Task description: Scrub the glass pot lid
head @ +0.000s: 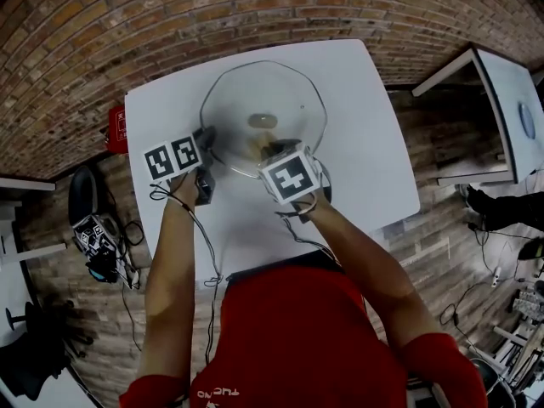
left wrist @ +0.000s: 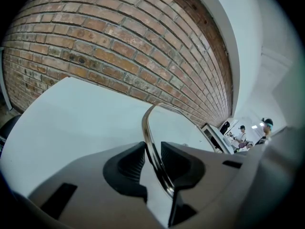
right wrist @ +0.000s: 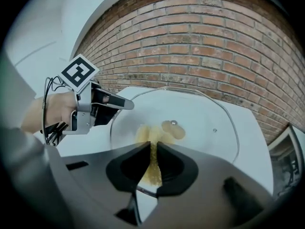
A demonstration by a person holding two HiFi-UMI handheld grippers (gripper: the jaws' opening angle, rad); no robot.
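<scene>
A brick wall (head: 170,24) is seen across the 12 o'clock side of the head view, and it fills the background of both gripper views. A white table (head: 365,143) is set against it, and most of the middle of the head view is taken up by that table. At 6 o'clock, the person's red shirt (head: 297,330) is seen, with both bare forearms stretched toward the table.

The glass pot lid (head: 255,92) is found over the table half nearest the wall, toward 12 o'clock. Whether it lies flat or is raised slightly cannot be told.

The lid's rim (left wrist: 150,142) is gripped at about its 8 o'clock edge by the left gripper (head: 206,138). In the left gripper view the metal rim is seen passing between the two dark pads, which are pressed on it from either side. That gripper (right wrist: 121,104) also shows at 9 o'clock in the right gripper view, on the lid's (right wrist: 200,123) edge.

The right gripper (head: 272,149) is held at the lid's 5 o'clock edge. Its jaws are drawn nearly together, and a thin yellow scrubbing pad (right wrist: 152,168) is pinched between them and laid against the glass. A yellowish patch is seen on the glass just beyond the jaws.

A tan knob (right wrist: 172,128) is seen at the lid's centre, just past the pad at 1 o'clock.
</scene>
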